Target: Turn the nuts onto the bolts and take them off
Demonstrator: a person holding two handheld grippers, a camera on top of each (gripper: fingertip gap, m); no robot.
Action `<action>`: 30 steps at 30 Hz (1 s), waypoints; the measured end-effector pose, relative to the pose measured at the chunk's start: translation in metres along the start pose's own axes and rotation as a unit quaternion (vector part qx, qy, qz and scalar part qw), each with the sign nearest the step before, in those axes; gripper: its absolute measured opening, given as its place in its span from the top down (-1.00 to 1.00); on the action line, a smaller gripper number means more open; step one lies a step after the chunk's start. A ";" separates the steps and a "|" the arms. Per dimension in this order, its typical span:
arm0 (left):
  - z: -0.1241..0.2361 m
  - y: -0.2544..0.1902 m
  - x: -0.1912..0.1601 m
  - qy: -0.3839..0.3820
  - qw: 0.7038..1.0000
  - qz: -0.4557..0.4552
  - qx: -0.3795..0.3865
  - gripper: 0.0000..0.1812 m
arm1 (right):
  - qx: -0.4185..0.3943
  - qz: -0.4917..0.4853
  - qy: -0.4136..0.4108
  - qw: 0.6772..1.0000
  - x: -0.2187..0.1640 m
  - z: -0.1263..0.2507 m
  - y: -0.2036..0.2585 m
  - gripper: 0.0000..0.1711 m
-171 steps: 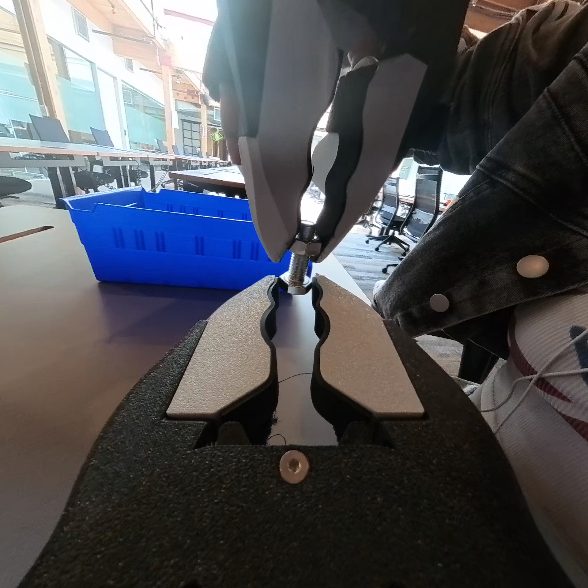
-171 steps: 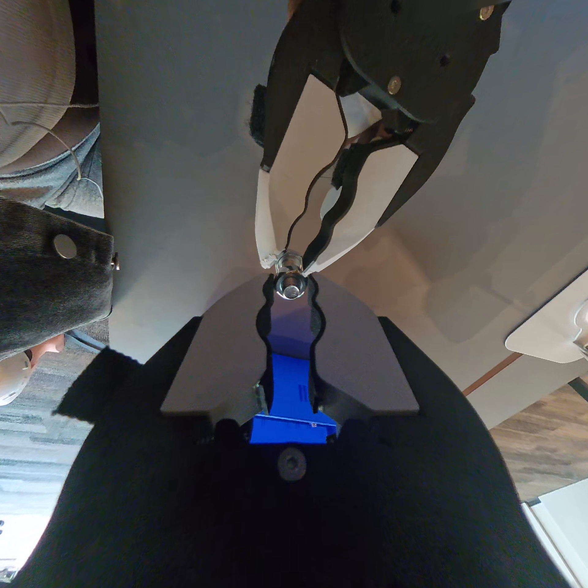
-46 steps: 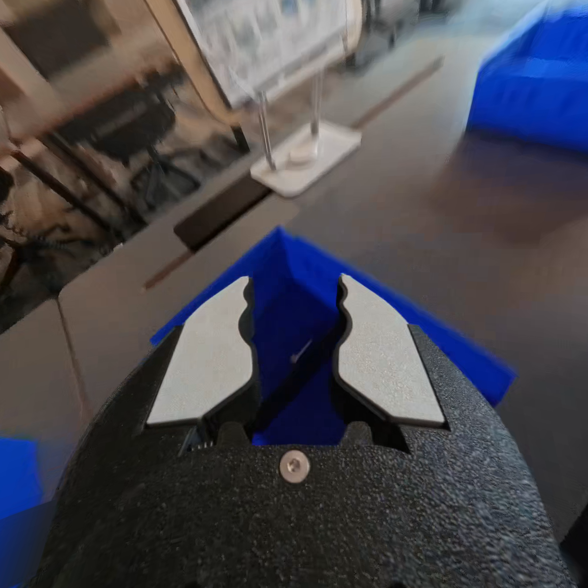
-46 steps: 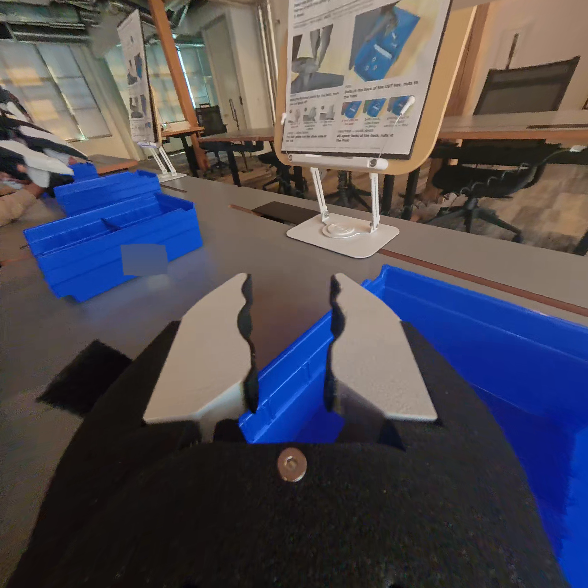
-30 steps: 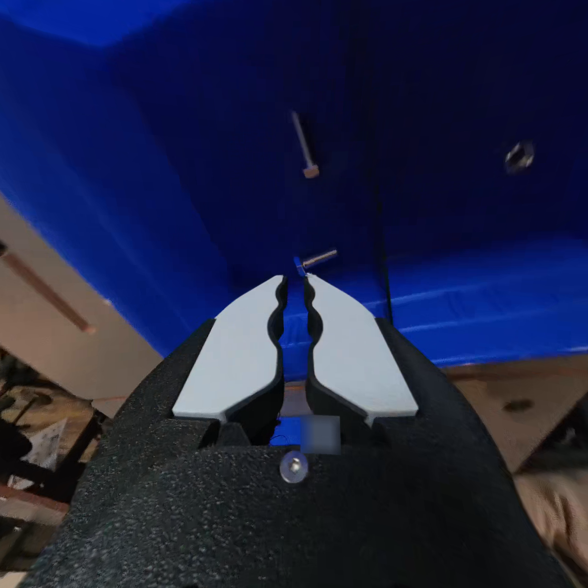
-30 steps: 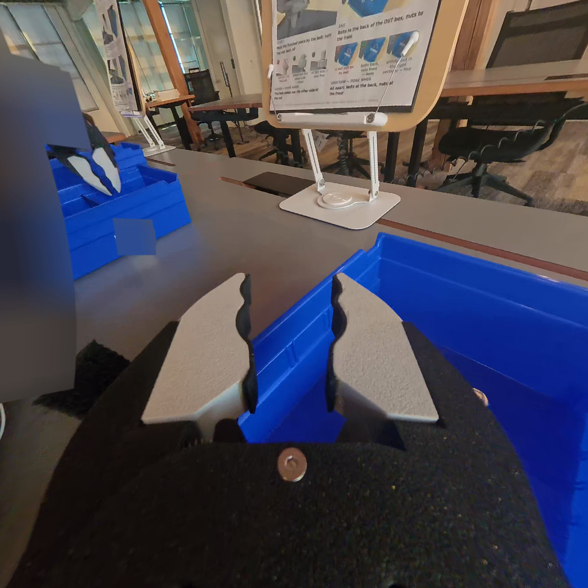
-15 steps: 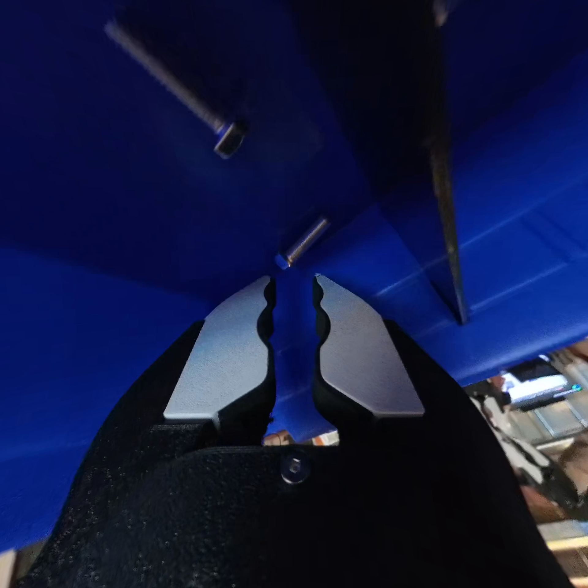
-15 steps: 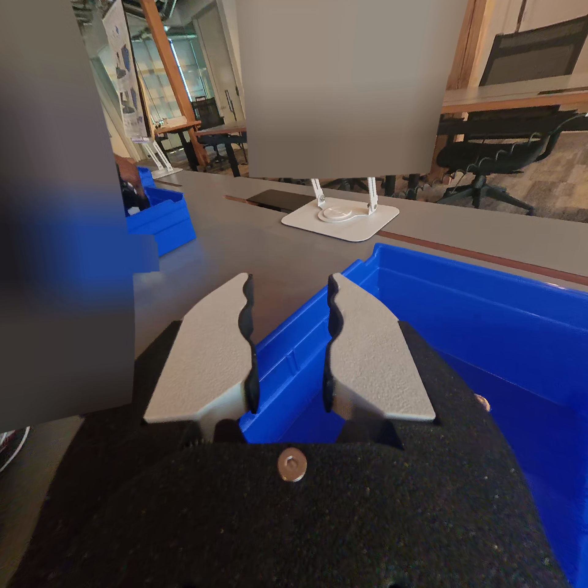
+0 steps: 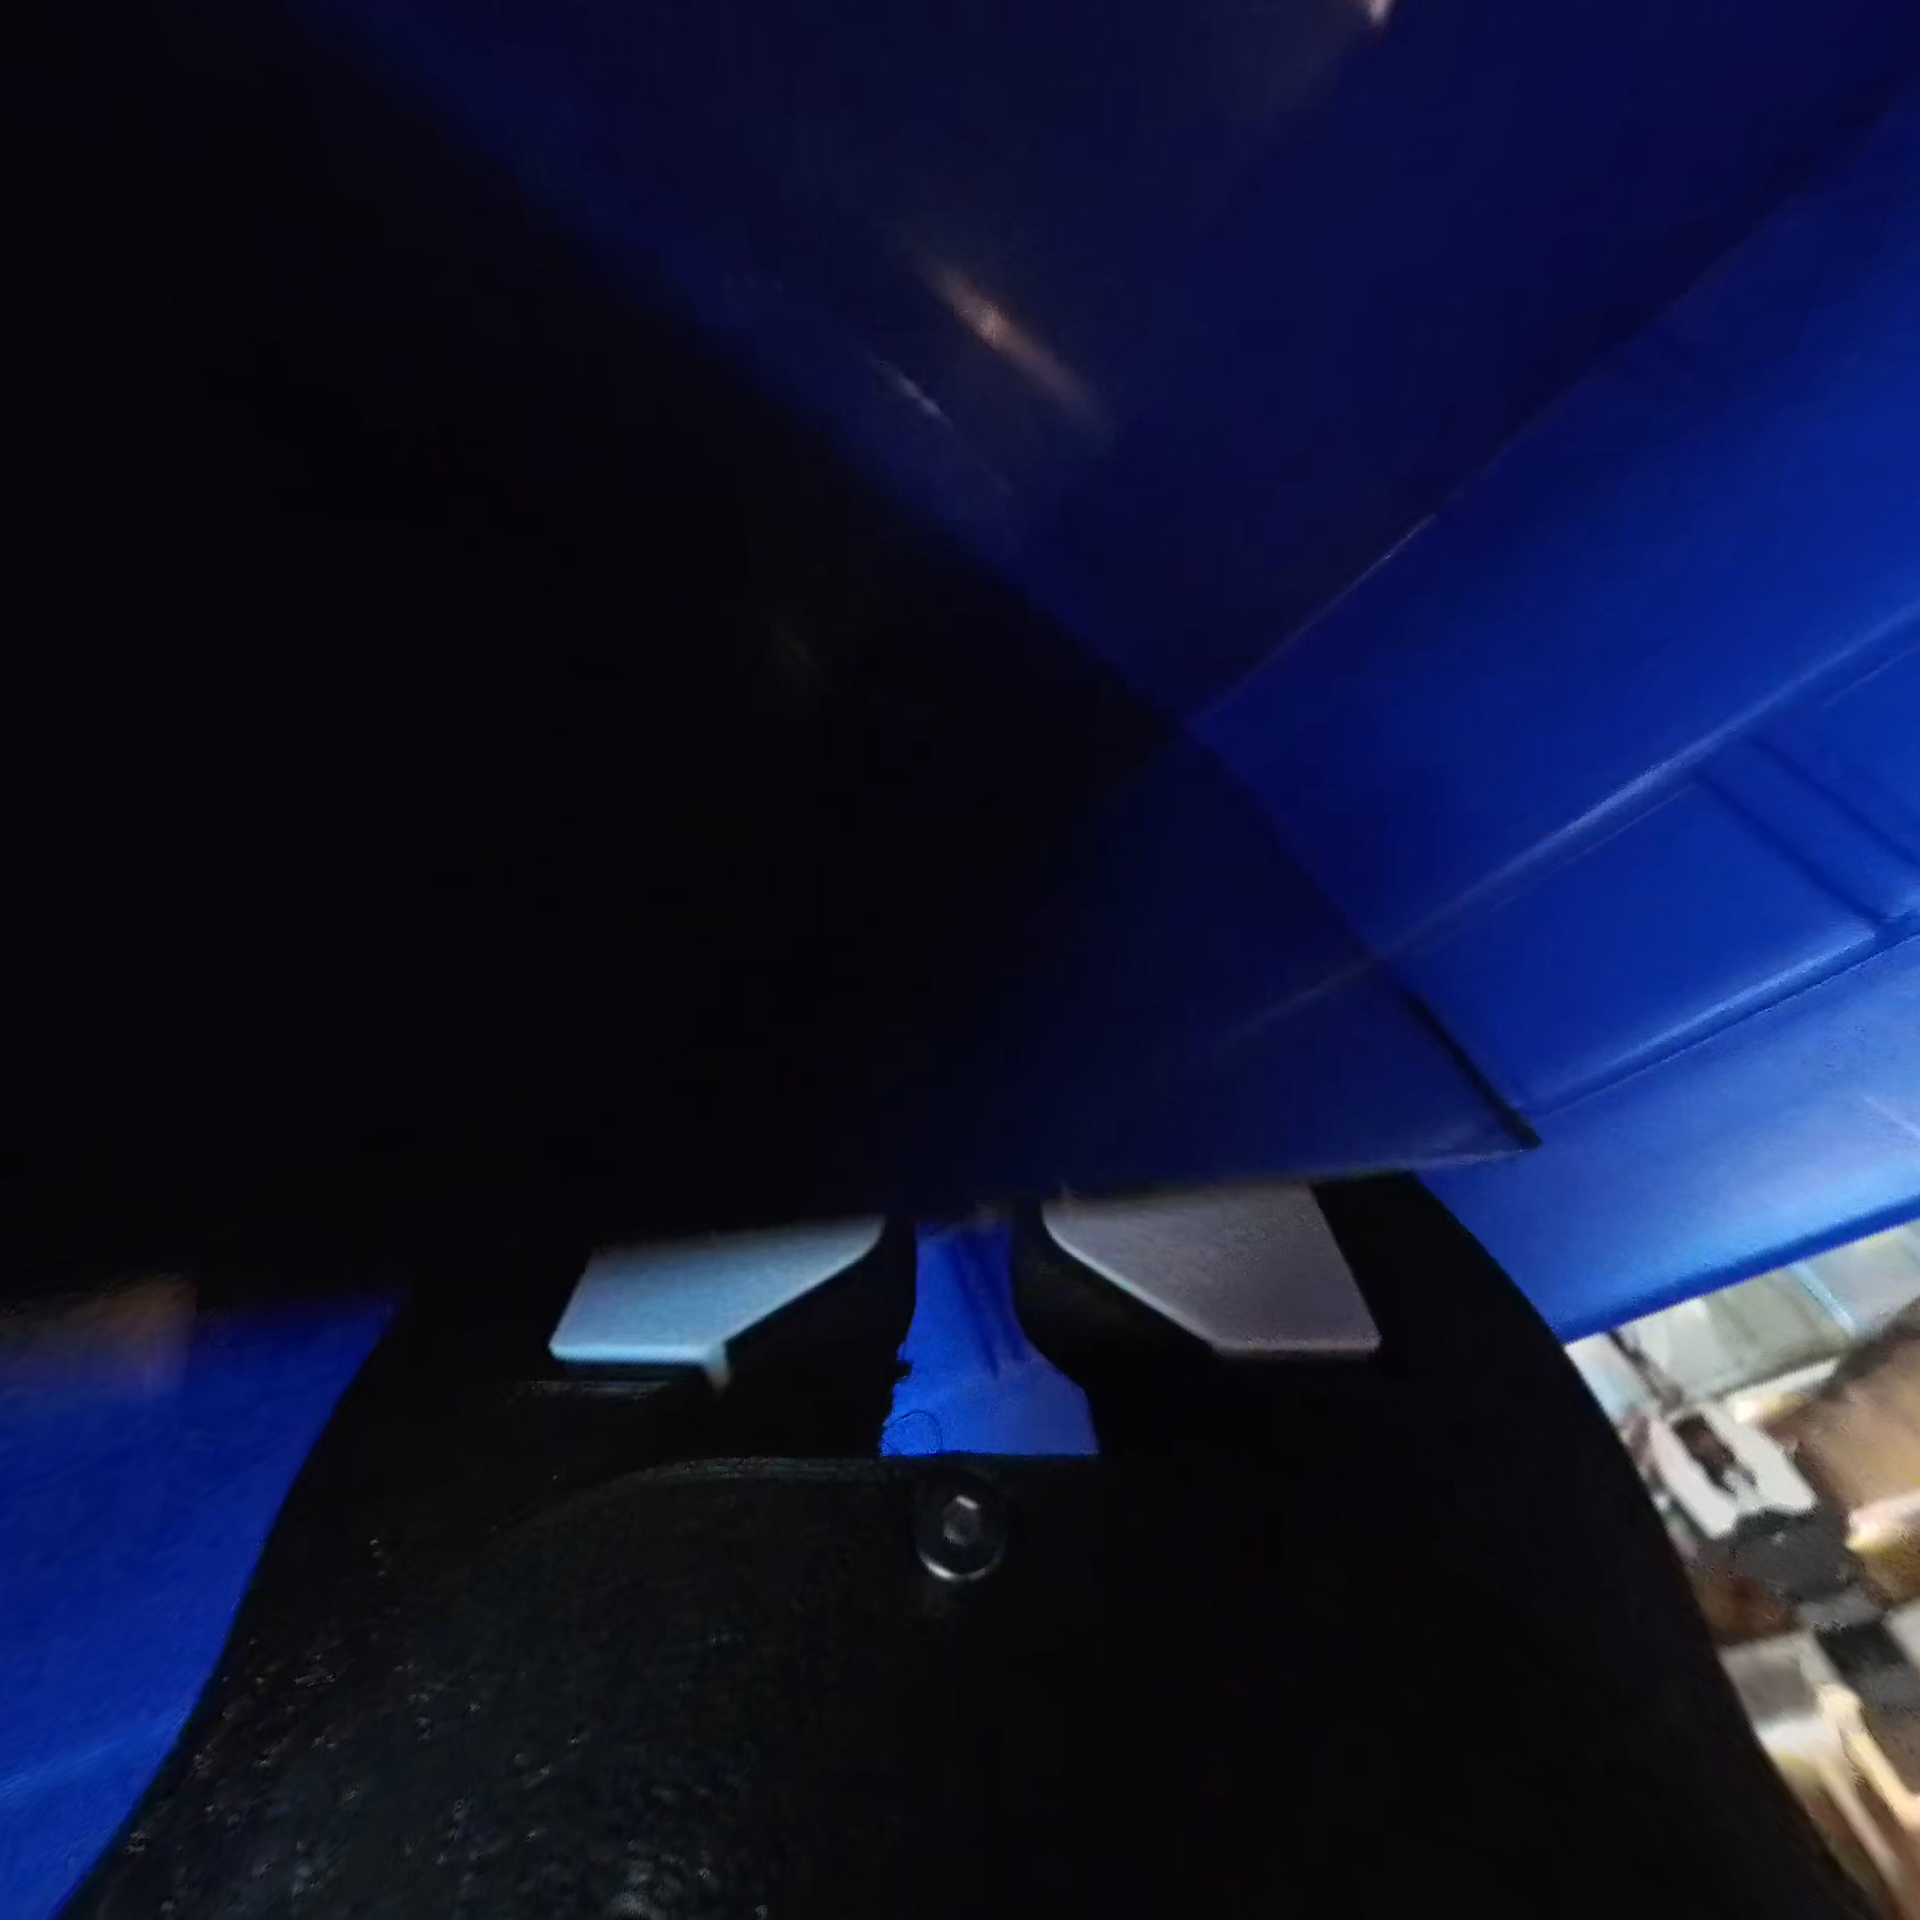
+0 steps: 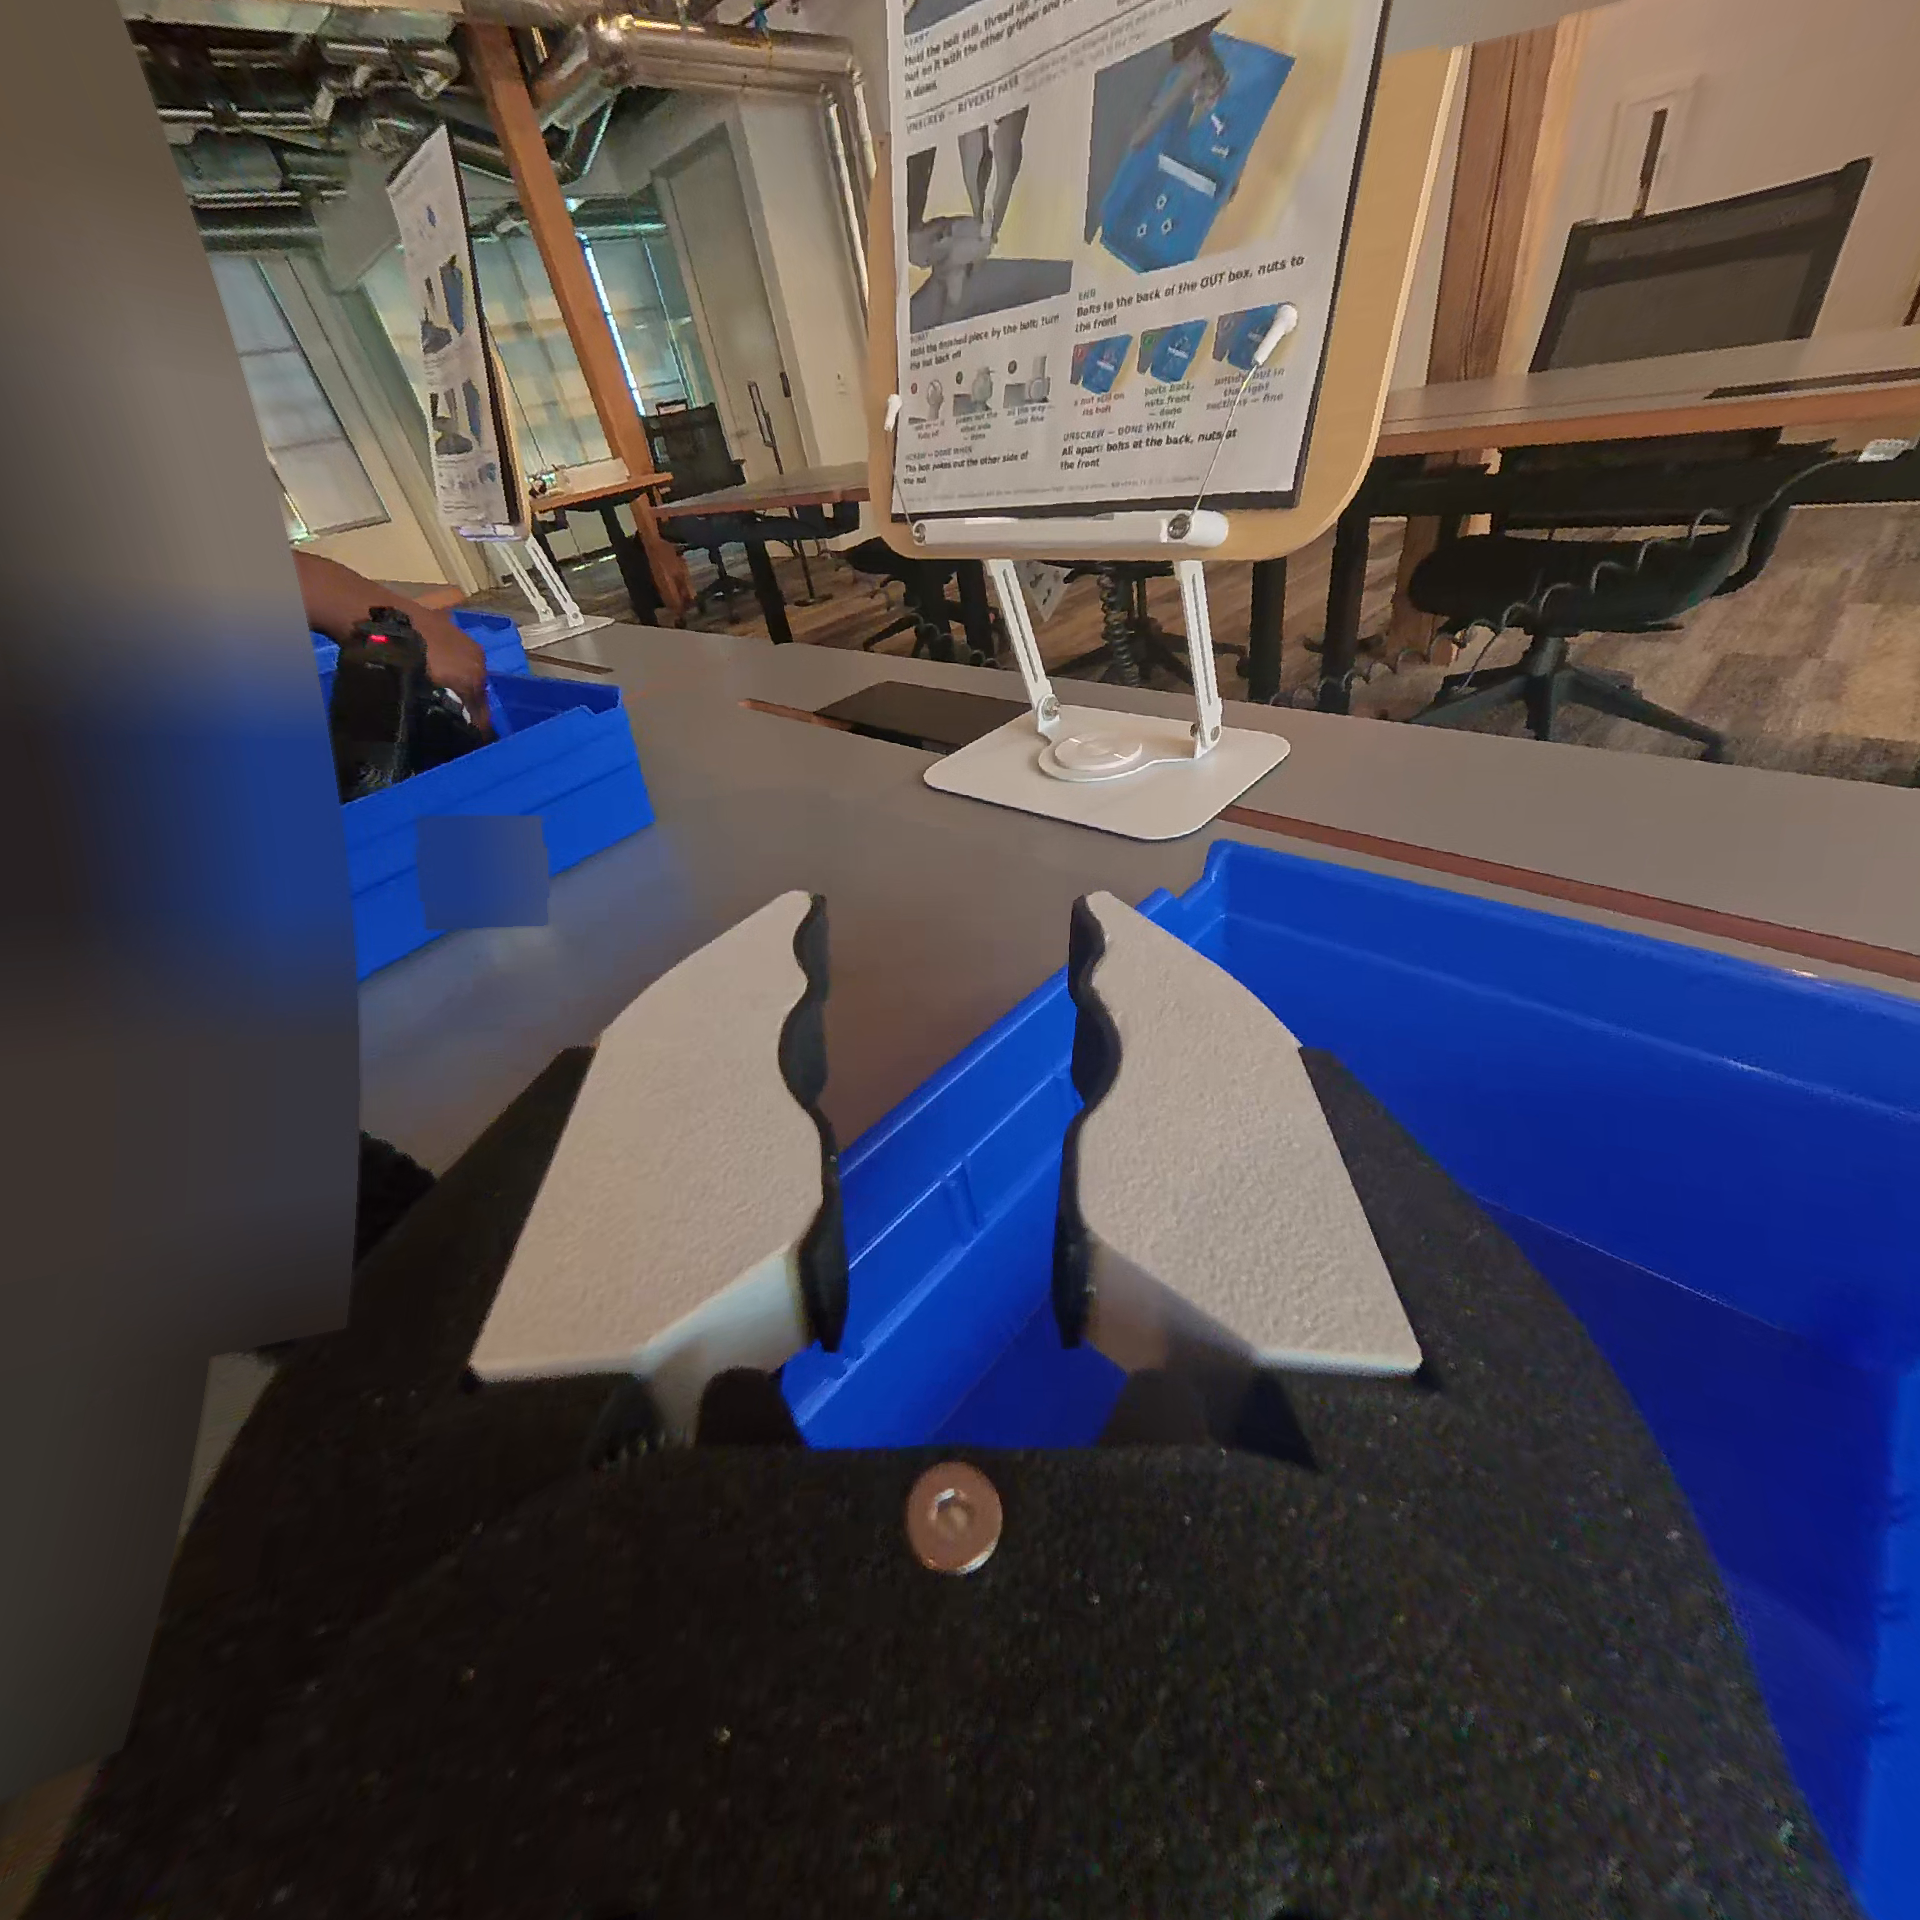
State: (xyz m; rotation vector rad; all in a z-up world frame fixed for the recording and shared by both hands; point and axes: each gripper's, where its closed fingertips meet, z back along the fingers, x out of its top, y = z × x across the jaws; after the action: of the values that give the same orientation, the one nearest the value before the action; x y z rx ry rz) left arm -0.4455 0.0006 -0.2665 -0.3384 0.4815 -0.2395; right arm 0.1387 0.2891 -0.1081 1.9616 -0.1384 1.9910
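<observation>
Blindness is the hazard: the left tool (image 9: 961, 1226) is buried in the far blue bin (image 9: 1558, 883), tips hidden, grip unreadable, no bolt or nut visible. It may jam or miss. The right tool (image 10: 945, 935) gapes empty over the near blue bin (image 10: 1558, 997).

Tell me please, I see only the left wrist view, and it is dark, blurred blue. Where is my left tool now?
Observer: The right wrist view shows the left tool lowered into the far blue bin, with a hand on it.
Operator: Does the right tool hold a nut?
Observer: No. The right tool is open and empty, over the corner of the near blue bin.
Operator: What else is on the table?
Observer: A white stand carrying an instruction sheet, on the grey table beyond the near bin.
</observation>
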 end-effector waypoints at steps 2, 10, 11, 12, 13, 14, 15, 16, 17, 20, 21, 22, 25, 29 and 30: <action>0.008 0.009 0.005 -0.039 0.998 0.049 0.017 0.82 | 0.000 0.002 -0.001 1.000 0.000 0.001 0.000 0.49; 0.063 0.051 -0.008 -0.265 0.907 0.305 0.118 0.81 | 0.008 -0.001 0.009 1.000 -0.002 -0.001 0.004 0.49; 0.072 0.056 -0.007 -0.302 0.884 0.330 0.134 0.82 | 0.011 -0.004 0.011 1.000 -0.002 -0.002 0.005 0.50; 0.079 0.058 -0.005 -0.334 0.863 0.351 0.144 0.82 | 0.014 -0.007 0.013 1.000 -0.004 -0.003 0.006 0.50; 0.086 0.060 -0.003 -0.360 0.843 0.369 0.153 0.82 | 0.016 -0.008 0.017 1.000 -0.005 -0.003 0.005 0.51; 0.092 0.062 -0.001 -0.385 0.823 0.385 0.164 0.82 | 0.017 -0.009 0.021 1.000 -0.006 -0.003 0.005 0.50; 0.099 0.063 0.002 -0.414 0.801 0.400 0.167 0.82 | 0.020 -0.008 0.025 0.999 -0.007 -0.003 0.006 0.50; 0.107 0.065 0.003 -0.443 0.774 0.417 0.175 0.82 | 0.024 -0.006 0.030 0.999 -0.008 -0.004 0.008 0.50; 0.115 0.066 0.005 -0.470 0.749 0.431 0.183 0.82 | 0.029 -0.005 0.035 0.999 -0.009 -0.004 0.010 0.50; 0.145 0.068 0.010 -0.539 0.671 0.463 0.213 0.82 | 0.045 0.004 0.055 0.997 -0.013 -0.007 0.017 0.50; 0.156 0.068 0.013 -0.560 0.645 0.470 0.221 0.82 | 0.050 0.009 0.063 0.997 -0.015 -0.008 0.020 0.49; 0.169 0.069 0.014 -0.579 0.615 0.482 0.233 0.82 | 0.056 0.016 0.071 0.996 -0.017 -0.010 0.023 0.49; 0.217 0.064 0.029 -0.651 0.532 0.479 0.254 0.82 | 0.076 0.034 0.085 0.993 -0.018 -0.013 0.036 0.50; 0.279 0.052 0.057 -0.726 0.451 0.440 0.276 0.82 | 0.105 0.054 0.092 0.989 -0.015 -0.017 0.057 0.53; 0.294 0.048 0.064 -0.744 0.430 0.426 0.283 0.82 | 0.117 0.059 0.090 0.987 -0.013 -0.018 0.064 0.53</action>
State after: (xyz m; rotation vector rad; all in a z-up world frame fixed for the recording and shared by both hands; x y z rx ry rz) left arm -0.2397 0.1023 -0.0660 0.4720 -1.2724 0.9215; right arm 0.1015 0.2330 -0.1108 1.9354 0.0256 2.3432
